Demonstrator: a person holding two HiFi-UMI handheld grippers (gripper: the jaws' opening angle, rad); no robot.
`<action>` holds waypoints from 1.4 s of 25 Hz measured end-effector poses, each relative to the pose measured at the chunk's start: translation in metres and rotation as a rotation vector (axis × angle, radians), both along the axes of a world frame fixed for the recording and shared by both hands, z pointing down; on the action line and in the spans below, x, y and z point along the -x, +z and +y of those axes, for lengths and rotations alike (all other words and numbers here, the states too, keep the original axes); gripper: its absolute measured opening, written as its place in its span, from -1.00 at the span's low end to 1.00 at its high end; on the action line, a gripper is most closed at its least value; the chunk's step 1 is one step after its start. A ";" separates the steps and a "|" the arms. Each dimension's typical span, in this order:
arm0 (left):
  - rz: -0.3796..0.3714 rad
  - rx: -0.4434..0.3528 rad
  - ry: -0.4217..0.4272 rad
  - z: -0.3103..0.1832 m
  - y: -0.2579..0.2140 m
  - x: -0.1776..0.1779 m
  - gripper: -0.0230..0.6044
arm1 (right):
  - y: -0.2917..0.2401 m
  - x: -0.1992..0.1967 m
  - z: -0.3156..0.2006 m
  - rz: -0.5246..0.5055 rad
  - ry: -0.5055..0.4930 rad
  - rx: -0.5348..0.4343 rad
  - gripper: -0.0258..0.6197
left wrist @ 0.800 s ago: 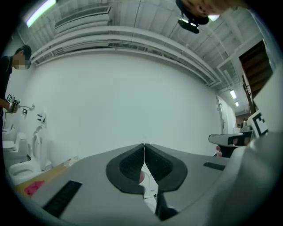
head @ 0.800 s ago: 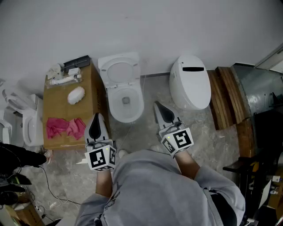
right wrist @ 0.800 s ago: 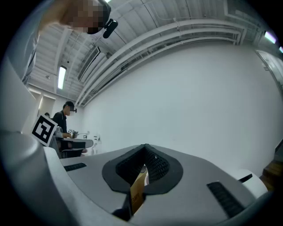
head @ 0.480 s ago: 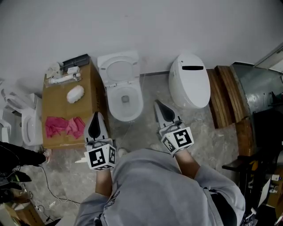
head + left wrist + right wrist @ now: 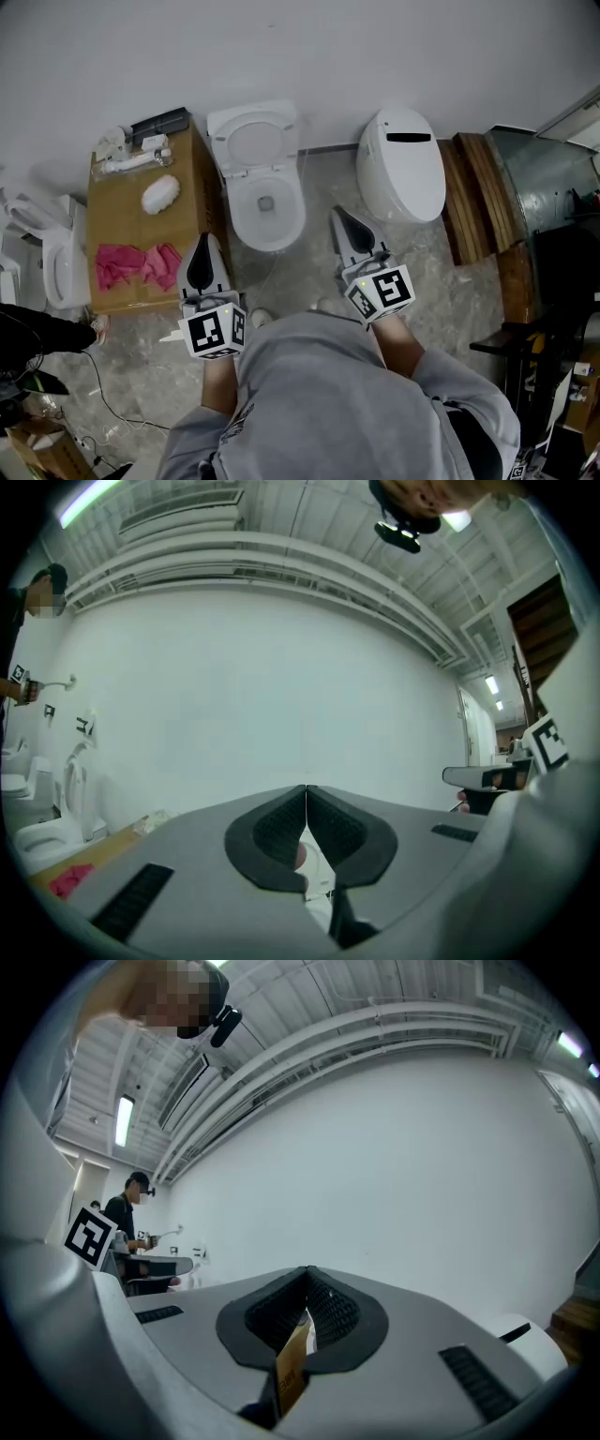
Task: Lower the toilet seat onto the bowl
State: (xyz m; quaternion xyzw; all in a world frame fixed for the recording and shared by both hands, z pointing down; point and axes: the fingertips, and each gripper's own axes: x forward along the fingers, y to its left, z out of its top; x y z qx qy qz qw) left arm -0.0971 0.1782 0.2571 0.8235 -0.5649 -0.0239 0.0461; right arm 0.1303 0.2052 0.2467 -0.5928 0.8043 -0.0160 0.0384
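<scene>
Toilet seat (image 5: pixel 251 117) stands raised, well ahead of fingers (image 5: pixel 211 258).

Hand-held gripper (image 5: pixel 306 791) jaws together, white wall (image 5: pixel 281 686) ahead, perhaps toilet (image 5: pixel 313 886) beneath.

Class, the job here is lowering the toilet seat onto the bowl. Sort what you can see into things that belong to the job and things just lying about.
For the job:
raised seat
bowl
left gripper and right gripper, both shut and empty

Lying about:
closed toilet
cardboard box
pink cloth on the box
wooden planks
</scene>
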 end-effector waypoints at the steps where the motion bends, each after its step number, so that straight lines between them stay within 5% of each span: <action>1: -0.001 0.001 0.003 -0.001 0.001 0.004 -0.93 | 0.001 0.003 -0.001 0.000 0.007 0.002 -0.92; 19: -0.018 0.033 0.045 -0.035 0.019 0.086 -0.93 | 0.007 0.060 -0.039 -0.011 0.072 0.001 -0.92; 23: -0.020 0.034 0.034 -0.052 0.022 0.084 -0.93 | 0.008 0.057 -0.062 -0.012 0.047 0.004 -0.71; 35: -0.010 0.045 -0.063 -0.137 0.020 0.025 -0.93 | 0.024 0.005 -0.180 0.024 -0.076 0.069 -0.63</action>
